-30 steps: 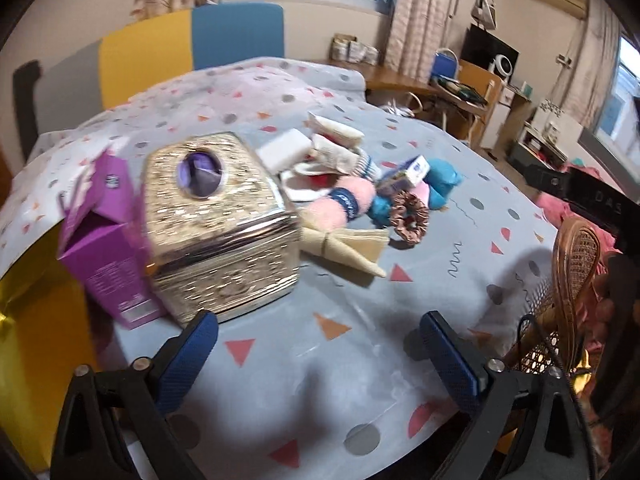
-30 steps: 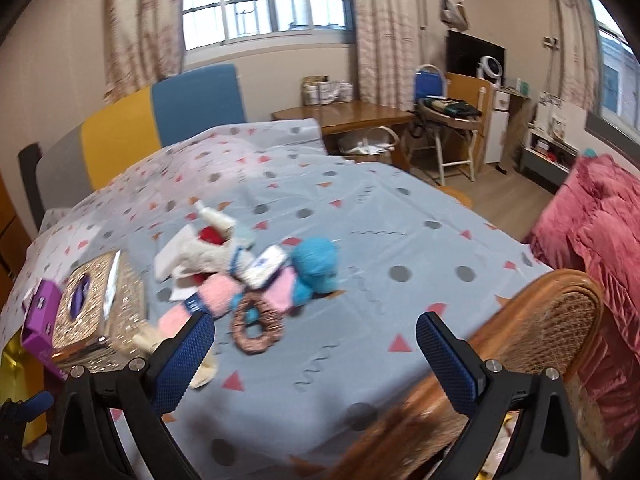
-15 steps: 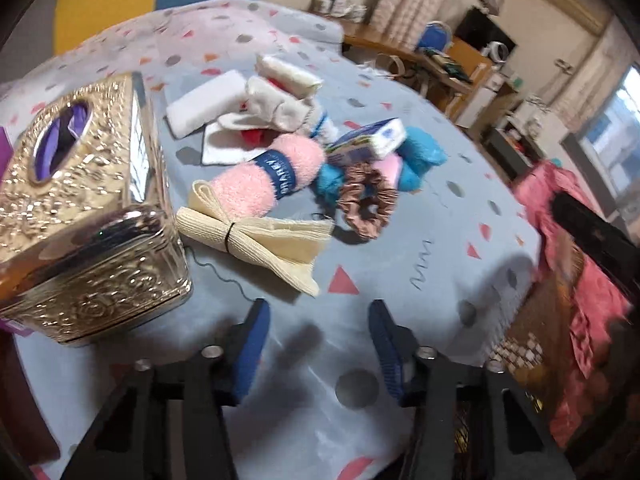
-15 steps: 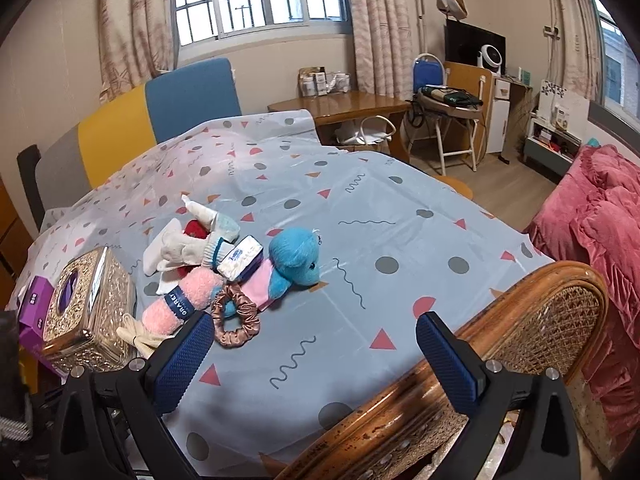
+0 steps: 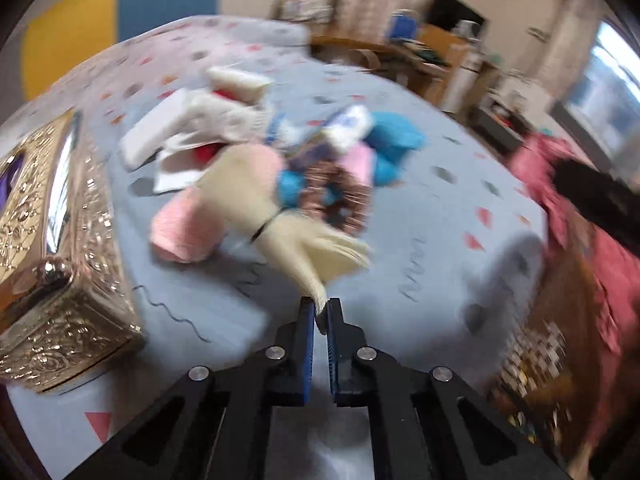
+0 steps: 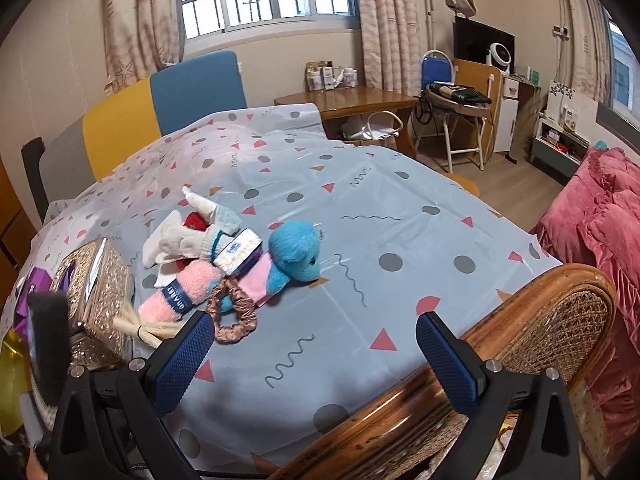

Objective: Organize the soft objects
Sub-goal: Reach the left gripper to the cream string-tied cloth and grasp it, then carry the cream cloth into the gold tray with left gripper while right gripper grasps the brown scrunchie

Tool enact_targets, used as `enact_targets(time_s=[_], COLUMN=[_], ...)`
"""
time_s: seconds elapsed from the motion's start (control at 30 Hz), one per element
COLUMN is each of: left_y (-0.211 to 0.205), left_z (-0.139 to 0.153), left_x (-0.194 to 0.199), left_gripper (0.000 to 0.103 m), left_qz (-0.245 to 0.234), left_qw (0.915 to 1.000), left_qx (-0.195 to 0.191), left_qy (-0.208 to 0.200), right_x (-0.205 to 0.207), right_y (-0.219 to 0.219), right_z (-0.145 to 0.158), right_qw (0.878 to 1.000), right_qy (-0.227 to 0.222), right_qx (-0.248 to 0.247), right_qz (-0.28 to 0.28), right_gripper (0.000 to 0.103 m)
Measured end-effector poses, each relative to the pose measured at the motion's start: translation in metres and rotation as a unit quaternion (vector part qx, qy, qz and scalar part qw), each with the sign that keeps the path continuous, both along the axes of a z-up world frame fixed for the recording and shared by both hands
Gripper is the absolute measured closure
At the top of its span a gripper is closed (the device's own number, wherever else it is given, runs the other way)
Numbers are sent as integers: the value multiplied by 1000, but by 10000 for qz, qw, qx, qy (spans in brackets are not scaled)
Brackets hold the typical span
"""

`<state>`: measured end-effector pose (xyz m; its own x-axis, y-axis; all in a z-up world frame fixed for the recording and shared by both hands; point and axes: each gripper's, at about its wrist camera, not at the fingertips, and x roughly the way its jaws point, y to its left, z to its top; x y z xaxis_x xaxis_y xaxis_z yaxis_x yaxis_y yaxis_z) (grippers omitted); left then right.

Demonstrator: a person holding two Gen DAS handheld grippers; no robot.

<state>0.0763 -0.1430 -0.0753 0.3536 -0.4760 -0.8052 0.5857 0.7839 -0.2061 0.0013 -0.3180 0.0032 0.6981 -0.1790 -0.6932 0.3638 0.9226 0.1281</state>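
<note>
Already we had our left gripper [image 5: 321,312] pinching only the tip of the cream elastic-tied cloth bundle [image 5: 280,216] beside the pile – it could slip – the right gripper [image 6: 316,354] gaped empty.

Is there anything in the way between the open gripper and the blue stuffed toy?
Nothing visible blocks it. The right gripper hangs open over bare tablecloth, with the blue plush toy ahead. A satin scrunchie lies beside the left one of its fingers, off the direct line.
</note>
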Motion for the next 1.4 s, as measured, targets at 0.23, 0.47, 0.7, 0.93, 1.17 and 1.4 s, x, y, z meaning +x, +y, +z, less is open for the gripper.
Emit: enact_targets(time_s=[0.23,0.47,0.7,0.93,1.17,1.4], left_y=[15,20,-15,-11,26,50], left_z=[-3,12,-15,-17,-15,-19], left_x=[-15,-1,24,4,-24,-33], left_gripper=[80,35,36,69,73,73], left_qz=[-520,-71,121,-172,-366,-258], left_qw=[9982,9989,9963,9985,9984,9992], left_qx=[162,-150,165,383,426,277], left_qy=[269,447,836,345,49,159], right_x=[0,-2,-2,9,56,116], right_y=[-10,-9,-9,-14,-14,13], right_z=[1,3,3,12,1,-36], right_qw=[9999,9999,9999,9997,9913,9788], right_qy=[-50,-88,2,50,355,1347], right_qx=[86,121,134,165,1124,1291], right_qz=[-117,-29,26,196,585,844], right_gripper=[0,0,0,0,19,28])
